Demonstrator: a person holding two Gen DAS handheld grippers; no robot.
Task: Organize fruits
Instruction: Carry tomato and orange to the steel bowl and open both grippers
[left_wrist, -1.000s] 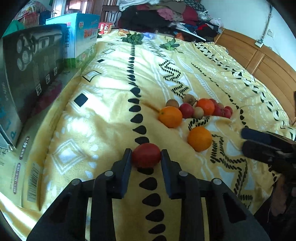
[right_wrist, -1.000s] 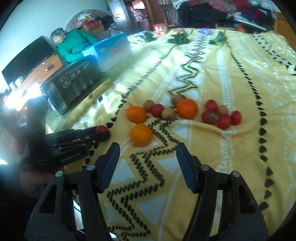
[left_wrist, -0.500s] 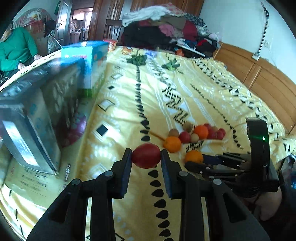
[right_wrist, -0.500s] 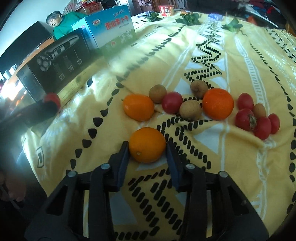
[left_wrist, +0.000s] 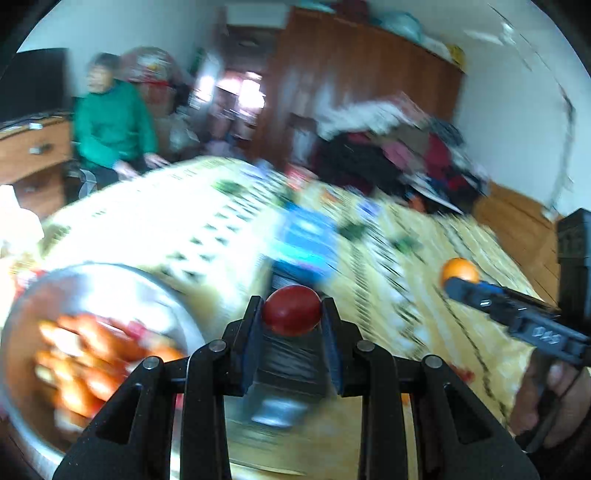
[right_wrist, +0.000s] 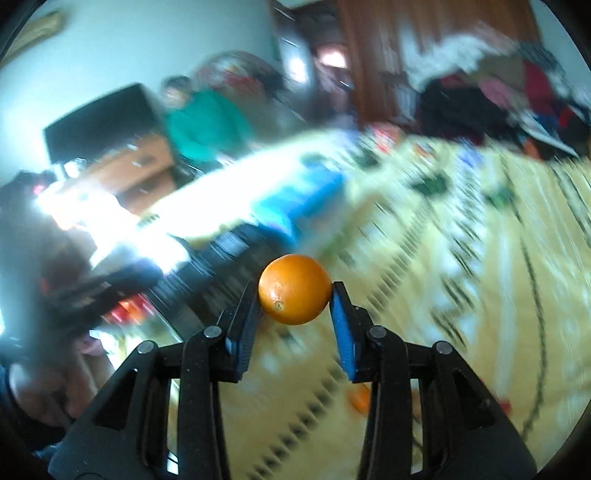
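While lifted clear of the yellow bed (right_wrist: 480, 258), left tool (left_wrist: 291, 310) clamped on a red fruit (left_wrist: 291, 309); right tool (right_wrist: 295, 295) pinching an orange (right_wrist: 294, 294) between blue pads. Metal bowl (left_wrist: 22, 314) of blurred fruit at lower left, off the bed's left edge.

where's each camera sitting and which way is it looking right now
Left wrist: on the left gripper, facing along its fingers over the bed; it clamps a red fruit, with a bowl lower left.
Right wrist: on the right gripper, facing across the bed, clamping an orange.
Shared: the orange, right gripper, bed and a person in green.
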